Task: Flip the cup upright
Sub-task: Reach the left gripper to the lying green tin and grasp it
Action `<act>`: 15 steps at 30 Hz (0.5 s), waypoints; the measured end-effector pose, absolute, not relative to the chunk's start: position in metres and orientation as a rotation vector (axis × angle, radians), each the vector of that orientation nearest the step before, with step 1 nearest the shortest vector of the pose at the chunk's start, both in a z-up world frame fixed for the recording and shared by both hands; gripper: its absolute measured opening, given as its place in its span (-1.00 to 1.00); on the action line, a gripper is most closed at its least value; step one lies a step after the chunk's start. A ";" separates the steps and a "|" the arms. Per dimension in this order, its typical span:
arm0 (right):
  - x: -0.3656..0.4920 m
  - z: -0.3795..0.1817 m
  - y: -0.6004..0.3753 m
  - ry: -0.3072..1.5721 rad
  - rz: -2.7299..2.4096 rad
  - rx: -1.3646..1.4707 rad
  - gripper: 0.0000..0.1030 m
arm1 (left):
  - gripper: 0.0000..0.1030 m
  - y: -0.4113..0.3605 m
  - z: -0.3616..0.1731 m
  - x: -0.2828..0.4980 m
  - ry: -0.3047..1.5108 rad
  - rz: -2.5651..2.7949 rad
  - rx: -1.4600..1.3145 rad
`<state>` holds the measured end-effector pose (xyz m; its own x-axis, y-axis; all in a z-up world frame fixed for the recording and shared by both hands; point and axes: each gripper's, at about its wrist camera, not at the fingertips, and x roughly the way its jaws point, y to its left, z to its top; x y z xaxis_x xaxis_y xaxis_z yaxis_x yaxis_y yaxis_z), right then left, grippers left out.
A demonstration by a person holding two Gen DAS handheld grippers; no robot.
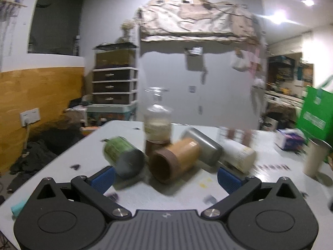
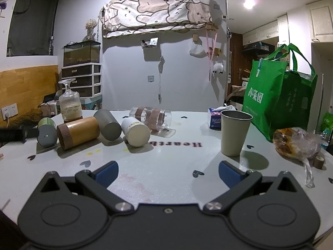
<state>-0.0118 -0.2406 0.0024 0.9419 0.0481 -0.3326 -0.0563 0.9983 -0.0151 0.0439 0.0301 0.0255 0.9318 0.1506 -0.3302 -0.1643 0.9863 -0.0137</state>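
Jaws on both your grippers stand apart, holding nothing; your left gripper (image 1: 165, 178) faces the wooden cup (image 1: 173, 160) lying beside the upright metal cup (image 2: 235, 132)

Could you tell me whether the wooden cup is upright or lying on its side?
On its side: the wooden cup lies on the table, mouth facing sideways.

Cups lying in a row across the pale round table (image 2: 166, 162), one standing apart.

From the left in the right wrist view: a green-labelled grey cup (image 2: 47, 132), a bamboo cylinder cup (image 2: 78, 132), a grey metal tumbler (image 2: 107, 124), a white paper cup (image 2: 135, 131) and a clear plastic cup (image 2: 151, 118), all on their sides. Behind the bamboo one stands an upturned stemmed glass (image 2: 69, 102). Well to the right a beige metal cup (image 2: 234, 132) stands upright, before a green shopping bag (image 2: 276, 95).
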 end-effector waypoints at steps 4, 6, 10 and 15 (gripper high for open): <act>-0.012 0.002 -0.242 0.336 0.056 -0.023 1.00 | 1.00 0.053 0.040 0.077 0.321 0.252 -0.094; -0.012 0.002 -0.242 0.338 0.059 -0.021 1.00 | 1.00 0.062 0.045 0.094 0.298 0.319 -0.110; -0.012 0.002 -0.241 0.342 0.066 -0.018 1.00 | 0.99 0.071 0.049 0.127 0.286 0.415 -0.116; -0.012 0.002 -0.242 0.340 0.068 -0.014 1.00 | 0.98 0.083 0.037 0.174 0.365 0.479 -0.150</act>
<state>-0.0116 -0.2419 0.0024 0.9406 0.0641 -0.3335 -0.0688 0.9976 -0.0023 0.1741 0.0827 0.0367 0.8243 0.4221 -0.3772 -0.4752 0.8781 -0.0558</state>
